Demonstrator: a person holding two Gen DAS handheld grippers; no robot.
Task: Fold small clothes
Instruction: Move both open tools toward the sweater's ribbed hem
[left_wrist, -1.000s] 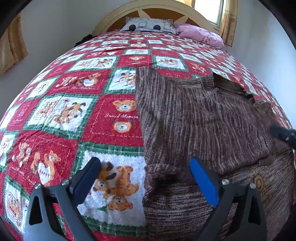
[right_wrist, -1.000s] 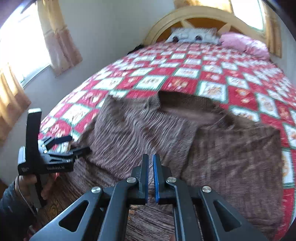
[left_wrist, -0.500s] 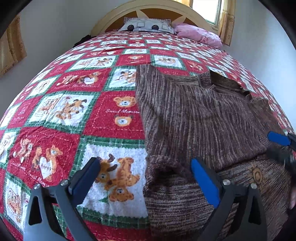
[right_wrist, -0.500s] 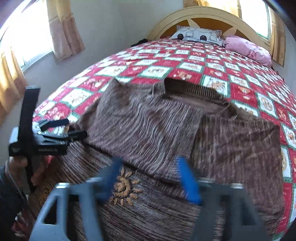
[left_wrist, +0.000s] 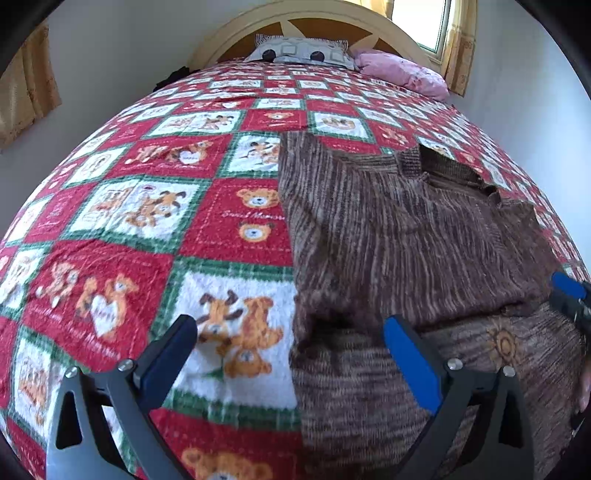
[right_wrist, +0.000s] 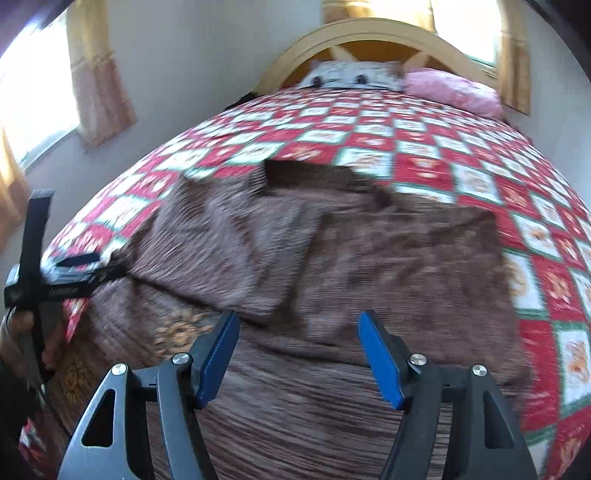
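A brown striped knit sweater (left_wrist: 406, 240) lies flat on the bed, its left sleeve side folded over the body; an orange sun motif (left_wrist: 504, 341) shows near the hem. My left gripper (left_wrist: 291, 347) is open and empty, over the sweater's left edge and the quilt. My right gripper (right_wrist: 297, 350) is open and empty above the sweater (right_wrist: 332, 258) near its lower middle. The right gripper's tip (left_wrist: 569, 291) shows at the right edge of the left wrist view; the left gripper (right_wrist: 70, 273) shows at the left of the right wrist view.
The bed carries a red, green and white teddy-bear quilt (left_wrist: 166, 206). A grey pillow (left_wrist: 299, 51) and a pink pillow (left_wrist: 402, 72) lie at the wooden headboard. Walls and curtained windows surround the bed.
My right gripper has opened from shut, let go of the folded sleeve and drawn back. The left gripper stays open and has barely moved.
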